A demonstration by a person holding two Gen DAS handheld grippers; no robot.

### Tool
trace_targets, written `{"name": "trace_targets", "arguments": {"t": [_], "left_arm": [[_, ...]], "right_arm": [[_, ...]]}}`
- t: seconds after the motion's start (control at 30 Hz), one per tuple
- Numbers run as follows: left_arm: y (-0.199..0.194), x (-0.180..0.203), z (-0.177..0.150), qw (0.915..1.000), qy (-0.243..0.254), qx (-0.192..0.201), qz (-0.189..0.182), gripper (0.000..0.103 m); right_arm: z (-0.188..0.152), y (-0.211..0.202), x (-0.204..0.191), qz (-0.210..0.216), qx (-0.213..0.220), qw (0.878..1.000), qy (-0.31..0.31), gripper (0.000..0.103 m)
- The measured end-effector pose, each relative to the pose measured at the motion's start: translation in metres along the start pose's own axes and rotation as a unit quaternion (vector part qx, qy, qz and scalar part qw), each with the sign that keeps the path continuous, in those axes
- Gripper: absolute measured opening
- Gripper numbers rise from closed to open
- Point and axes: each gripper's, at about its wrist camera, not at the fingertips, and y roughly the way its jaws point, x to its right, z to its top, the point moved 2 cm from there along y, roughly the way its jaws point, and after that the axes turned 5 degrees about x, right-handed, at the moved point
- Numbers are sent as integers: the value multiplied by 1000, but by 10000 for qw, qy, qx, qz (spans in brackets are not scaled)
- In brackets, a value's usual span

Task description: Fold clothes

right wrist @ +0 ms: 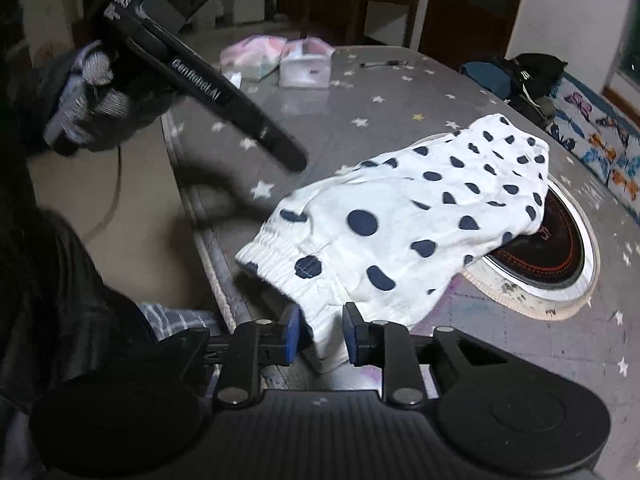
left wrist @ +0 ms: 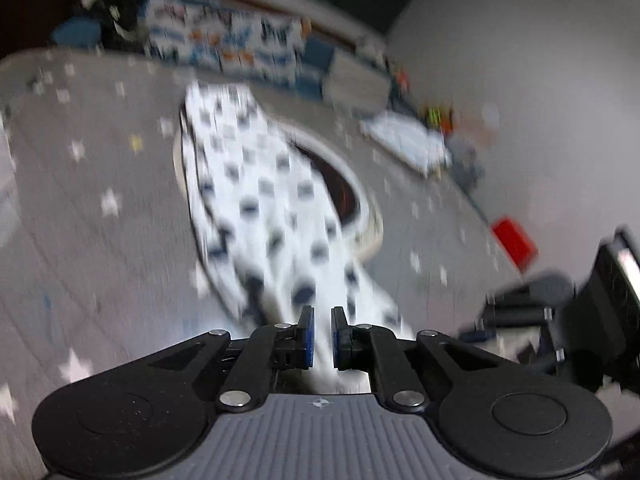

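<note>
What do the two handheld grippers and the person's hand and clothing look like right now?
Both the left gripper and right gripper have black linkage arms with silver rivets, blue finger pads, round black side discs and a ribbed grey base. Seen from the right wrist, the left one's long black body carries white lettering. The hand holding it wears a dark glove with grey striped fingers. A blue-white plaid hem shows under dark clothing.

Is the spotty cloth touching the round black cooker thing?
Touching. The right wrist view shows the spotty cloth draped over the round black cooker, covering its near edge.

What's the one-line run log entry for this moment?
task: fold clothes | item: polka-dot garment over induction cooktop | right tongs: open around hem | left tongs: garment between pads
</note>
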Motion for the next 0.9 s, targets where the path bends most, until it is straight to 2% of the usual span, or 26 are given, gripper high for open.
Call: {"name": "trace_targets", "arguments": {"t": [0.13, 0.17, 0.23, 0.33, 0.4, 0.57, 0.7, 0.83, 0.9], "left_arm": [[27, 9, 18, 9988, 31, 479, 46, 10], [40, 9, 20, 9986, 45, 494, 189, 9], [64, 5, 21, 9985, 56, 430, 325, 10], [92, -13, 14, 9961, -82, 102, 874, 9], [95, -23, 6, 9942, -142, -18, 1063, 6], [74, -23, -3, 9904, 227, 144, 1358, 7], [63, -16, -5, 9877, 466, 196, 1478, 7], [51, 8, 8, 9847, 804, 423, 1490, 12], [53, 25, 16, 9845, 1032, 488, 1332, 13]], "right_arm": [[-1, -5, 23, 94, 337, 9988, 348, 30], [-2, -3, 26, 135, 415, 9984, 367, 31], [-5, 1, 31, 347, 538, 9969, 456, 32], [-12, 8, 30, 586, 627, 9952, 474, 39], [-19, 13, 24, 784, 613, 9940, 454, 39], [-33, 22, 14, 1153, 628, 9905, 401, 41], [-32, 20, 8, 1275, 657, 9893, 280, 40], [-25, 1, 31, 1236, 884, 9869, 544, 41], [-22, -7, 50, 1012, 973, 9871, 769, 41]]}}
